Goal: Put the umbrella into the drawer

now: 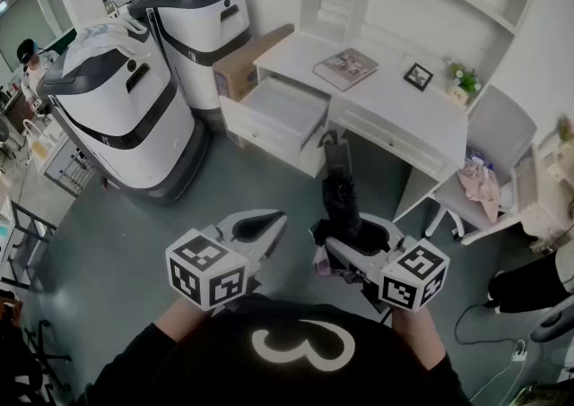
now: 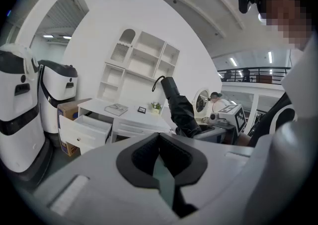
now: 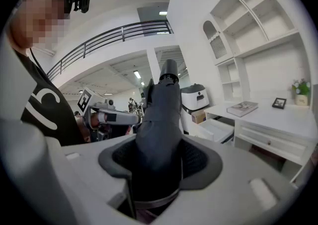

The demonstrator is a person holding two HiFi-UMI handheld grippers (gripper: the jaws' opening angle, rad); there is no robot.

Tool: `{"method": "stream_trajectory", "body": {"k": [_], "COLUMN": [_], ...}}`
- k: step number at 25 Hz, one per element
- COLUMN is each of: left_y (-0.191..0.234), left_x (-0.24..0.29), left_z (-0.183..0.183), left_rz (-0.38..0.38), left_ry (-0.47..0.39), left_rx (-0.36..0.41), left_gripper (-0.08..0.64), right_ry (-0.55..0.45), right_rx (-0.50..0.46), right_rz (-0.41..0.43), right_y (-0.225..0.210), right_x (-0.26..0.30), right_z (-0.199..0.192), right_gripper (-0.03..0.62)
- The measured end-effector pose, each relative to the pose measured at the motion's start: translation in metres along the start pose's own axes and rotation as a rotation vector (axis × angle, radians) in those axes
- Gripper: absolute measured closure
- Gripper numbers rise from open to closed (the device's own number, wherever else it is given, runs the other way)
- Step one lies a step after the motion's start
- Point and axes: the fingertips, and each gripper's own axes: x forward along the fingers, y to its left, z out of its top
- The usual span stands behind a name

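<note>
A folded black umbrella (image 1: 339, 189) stands up and forward out of my right gripper (image 1: 345, 236), which is shut on its lower part. In the right gripper view the dark fabric of the umbrella (image 3: 161, 119) fills the space between the pads of the right gripper (image 3: 159, 165). My left gripper (image 1: 257, 232) hovers beside it to the left, shut with nothing in it; its pads meet in the left gripper view (image 2: 161, 162), where the umbrella (image 2: 180, 110) shows to the right. The white desk's left drawer (image 1: 285, 108) is pulled open ahead, and what shows of its inside is bare (image 2: 87, 125).
Two big white and grey machines (image 1: 126, 99) stand on the left, with a cardboard box (image 1: 247, 59) behind the drawer. The desk (image 1: 377, 95) carries a book (image 1: 345, 68), a small frame (image 1: 418, 76) and a plant (image 1: 464, 82). A grey chair (image 1: 489, 149) sits at the right.
</note>
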Motion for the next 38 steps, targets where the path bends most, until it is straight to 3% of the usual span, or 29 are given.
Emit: {"method": "stream_trajectory", "body": {"k": [9, 15, 25, 31, 38], "left_y": [-0.006, -0.016, 0.002, 0.023, 0.075], "left_x": [0.01, 0.025, 0.038, 0.062, 0.102], "left_z": [0.005, 0.01, 0.006, 0.011, 0.022], "left_rz": [-0.013, -0.004, 0.016, -0.007, -0.027], "left_ry": [-0.019, 0.005, 0.046, 0.063, 0.078], "left_rx": [-0.005, 0.012, -0.01, -0.014, -0.044], "left_gripper": [0.551, 0.551, 0.551, 0.551, 0.551], "right_ry": [0.003, -0.029, -0.017, -0.017, 0.016], "right_rx": [-0.013, 0.017, 0.071, 0.09, 0.119], "right_rz": [-0.014, -0.009, 0.005, -0.014, -0.037], "right_y": [-0.006, -0.025, -0.047, -0.073, -0.122], "right_x": [-0.008, -0.022, -0.007, 0.008, 0.049], "right_z": [-0.002, 0.003, -0.002, 0.003, 0.009], "right_gripper": [0.362, 0.359, 0.359, 0.359, 0.359]}}
